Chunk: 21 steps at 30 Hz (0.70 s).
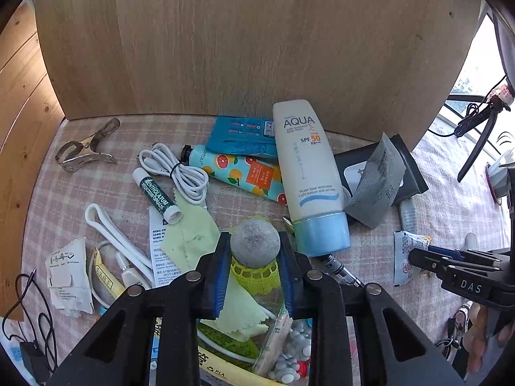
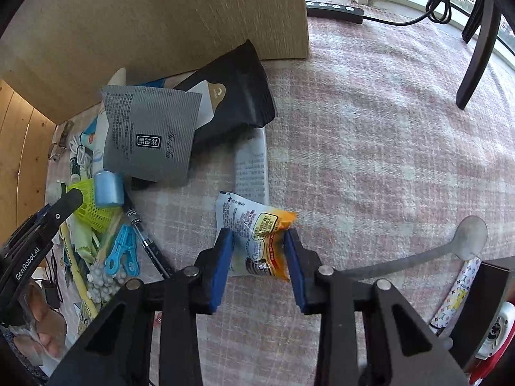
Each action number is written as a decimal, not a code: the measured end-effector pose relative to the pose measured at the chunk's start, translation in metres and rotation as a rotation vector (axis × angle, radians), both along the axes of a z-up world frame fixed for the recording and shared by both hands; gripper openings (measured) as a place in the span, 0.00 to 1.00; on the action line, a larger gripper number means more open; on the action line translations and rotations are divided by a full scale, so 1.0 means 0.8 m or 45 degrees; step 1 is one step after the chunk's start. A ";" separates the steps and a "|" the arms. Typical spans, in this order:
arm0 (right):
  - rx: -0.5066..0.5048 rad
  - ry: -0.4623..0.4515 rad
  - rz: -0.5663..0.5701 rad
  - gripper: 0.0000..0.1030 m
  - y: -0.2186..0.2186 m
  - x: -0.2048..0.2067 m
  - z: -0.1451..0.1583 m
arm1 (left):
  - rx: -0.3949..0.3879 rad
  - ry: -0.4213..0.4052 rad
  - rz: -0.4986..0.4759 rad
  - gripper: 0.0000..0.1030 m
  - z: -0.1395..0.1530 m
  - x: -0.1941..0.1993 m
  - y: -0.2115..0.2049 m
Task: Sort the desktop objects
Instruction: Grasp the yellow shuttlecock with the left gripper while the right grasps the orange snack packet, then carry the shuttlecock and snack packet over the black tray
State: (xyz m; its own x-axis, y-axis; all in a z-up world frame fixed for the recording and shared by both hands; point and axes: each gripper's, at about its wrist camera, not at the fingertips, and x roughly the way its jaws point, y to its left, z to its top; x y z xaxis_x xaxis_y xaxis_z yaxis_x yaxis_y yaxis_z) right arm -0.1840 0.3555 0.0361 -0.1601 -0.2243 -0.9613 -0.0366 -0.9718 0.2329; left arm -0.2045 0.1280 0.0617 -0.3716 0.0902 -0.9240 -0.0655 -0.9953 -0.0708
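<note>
while the left gripper points steeply down over the clutter, its blue pads are closed partway onto a shuttlecock, pressing the grey cork head from both sides with the yellow-green skirt hanging below it toward 6 o'clock. just past the shuttlecock at 1 o'clock lies a white sunscreen tube with its pale blue cap nearest the fingers, and at 10 o'clock a green lip balm stick lies beside a coiled white cable; a light green cloth spreads under the left finger. further out at 10 o'clock a metal clip rests on the pink checked tablecloth near the foot of a wooden board. over on the right, the right gripper also aims downward, its jaws narrowed around a small snack packet, and both blue pads touch the packet's lower edges, the wrapper looking pinched between them while its upper part stands out toward 12 o'clock. at 11 o'clock from this gripper a grey sachet overlaps a black pouch, at 9 o'clock a blue clothes peg lies beside a black pen, and at 3 o'clock a metal spoon lies on the cloth.
</note>
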 end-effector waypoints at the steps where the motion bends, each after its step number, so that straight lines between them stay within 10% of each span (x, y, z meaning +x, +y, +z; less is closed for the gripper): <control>1: 0.000 0.010 0.008 0.29 -0.001 0.001 0.002 | 0.000 0.002 0.002 0.25 0.001 0.000 -0.001; 21: -0.127 0.179 -0.068 0.25 0.072 0.083 0.098 | 0.068 0.170 -0.152 0.24 0.098 0.061 0.041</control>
State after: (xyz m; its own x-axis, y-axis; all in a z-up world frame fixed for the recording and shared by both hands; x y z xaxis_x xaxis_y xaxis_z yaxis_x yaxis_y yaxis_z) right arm -0.1176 0.4133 0.1142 -0.3056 -0.3050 -0.9020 -0.0481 -0.9412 0.3345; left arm -0.1555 0.1612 0.1405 -0.4746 0.1888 -0.8597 -0.1951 -0.9750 -0.1064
